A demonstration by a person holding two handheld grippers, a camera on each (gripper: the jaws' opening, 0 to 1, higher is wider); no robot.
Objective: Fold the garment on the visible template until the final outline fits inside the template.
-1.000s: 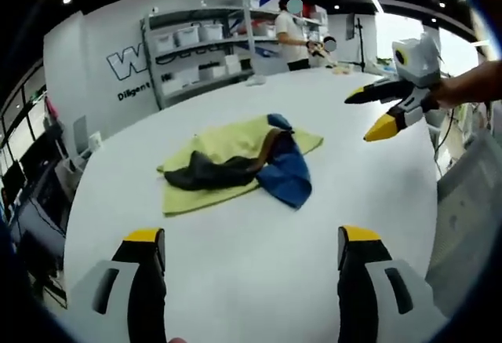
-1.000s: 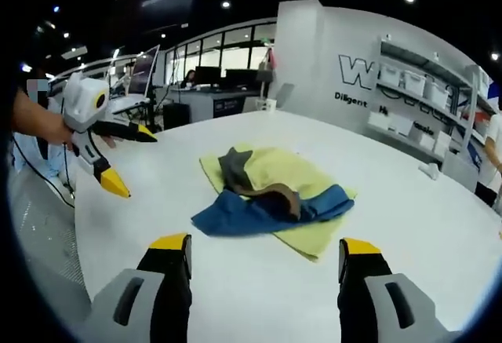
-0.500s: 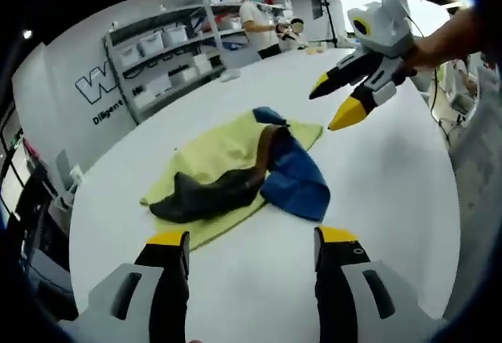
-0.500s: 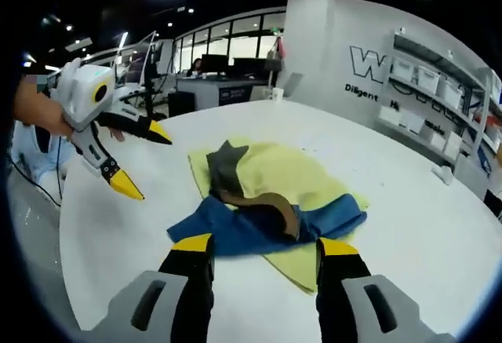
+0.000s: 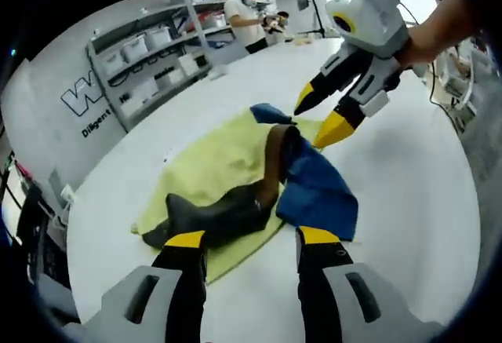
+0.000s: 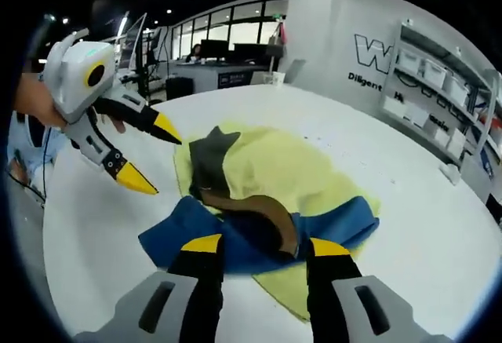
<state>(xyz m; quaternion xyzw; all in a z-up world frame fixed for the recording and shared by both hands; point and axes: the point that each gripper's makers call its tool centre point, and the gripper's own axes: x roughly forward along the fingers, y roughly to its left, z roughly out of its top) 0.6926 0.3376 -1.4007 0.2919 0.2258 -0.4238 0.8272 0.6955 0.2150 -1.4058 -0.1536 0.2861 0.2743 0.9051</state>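
1. Garment point(image 5: 310, 190) = blue cloth w/ brown and dark panels, crumpled across the yellow template point(image 5: 212, 162) at frame centre of left gripper view; blue part spills off the template's edge onto the white table point(image 5: 408, 170) lower right. Not folded yet.
2. Left gripper point(image 5: 245, 239): jaws apart, nothing between them, low centre, tips just beside the dark sleeve end point(image 5: 208, 217). Right gripper point(image 6: 259, 245): jaws also apart and empty, tips near the blue edge and the brown band point(image 6: 259, 209).
3. Risk: a pinch could catch the template together w/ the garment, since they lie stacked, and drag it out of place.
4. Risk: grabbing the bunched middle instead of a corner would prob fold in wrinkles, so the outline stays wider than the template.
5. Risk: both grippers close on the same pile from opposite sides; tips could clash.
6. Left gripper view adds: right gripper point(image 5: 321, 115) upper right over the blue end, shelving w/ bins point(image 5: 149, 49) upper left, people at top.
7. Right gripper view adds: left gripper point(image 6: 145, 155) at left, template's far corner point(image 6: 357, 202) at right, desks w/ monitors point(image 6: 212, 56) upper left.
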